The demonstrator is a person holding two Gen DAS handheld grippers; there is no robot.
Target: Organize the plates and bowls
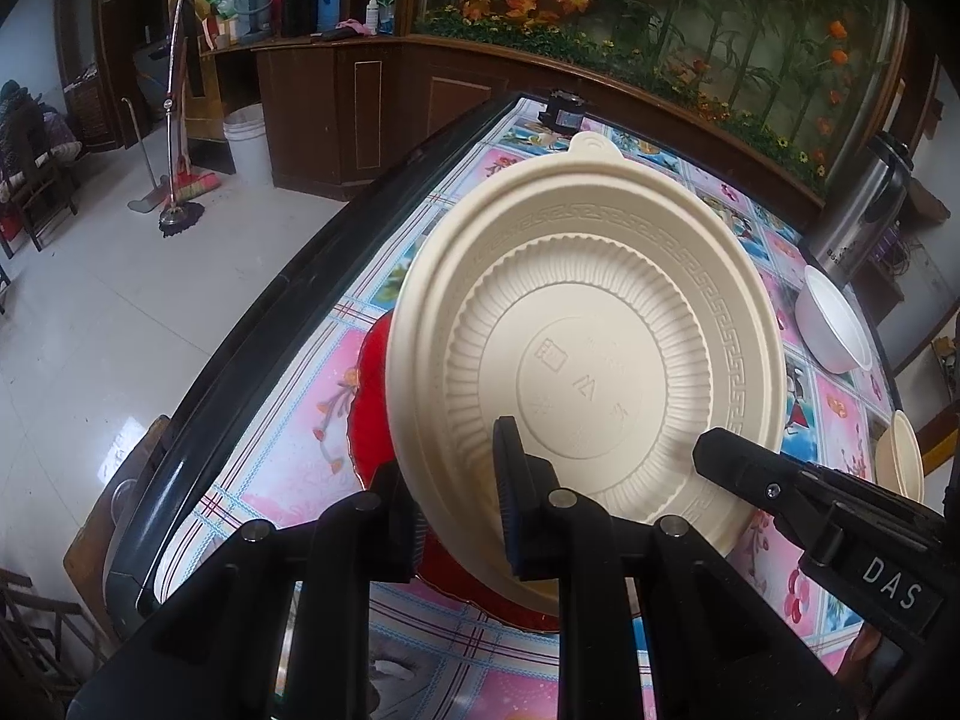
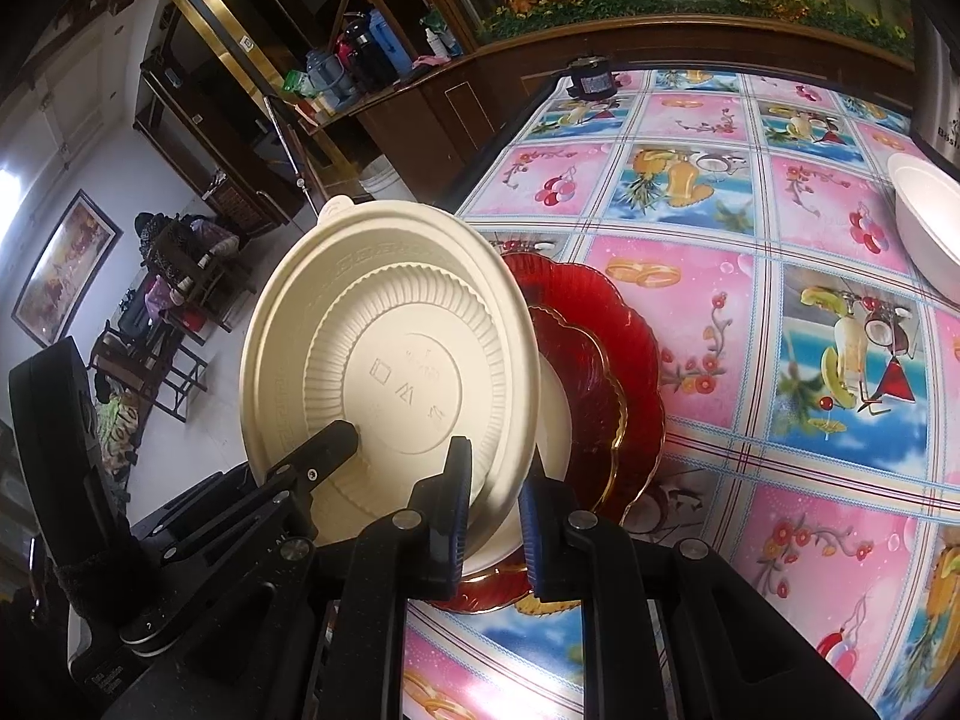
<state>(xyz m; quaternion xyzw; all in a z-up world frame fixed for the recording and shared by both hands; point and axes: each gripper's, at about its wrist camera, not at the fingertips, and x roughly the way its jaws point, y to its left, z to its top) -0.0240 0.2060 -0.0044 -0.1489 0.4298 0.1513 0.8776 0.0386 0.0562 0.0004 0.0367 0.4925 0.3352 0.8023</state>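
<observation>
Item: cream ribbed plastic plate [image 1: 591, 354], tilted on edge, underside facing both cameras, near bench corner. I am pinching its lower rim in my left gripper [image 1: 459, 519], jaws pressed on the rim, one either face. I am clamping the same rim in my right gripper [image 2: 495, 531], just beside. Beneath and behind it: red scalloped glass dish [image 2: 624, 348] lying flat on the patterned bench [image 2: 750, 210]. Further right: white foam bowl [image 2: 930, 216], well apart. I am judging the coming move a lowering onto the red dish, directly under the held rim.
</observation>
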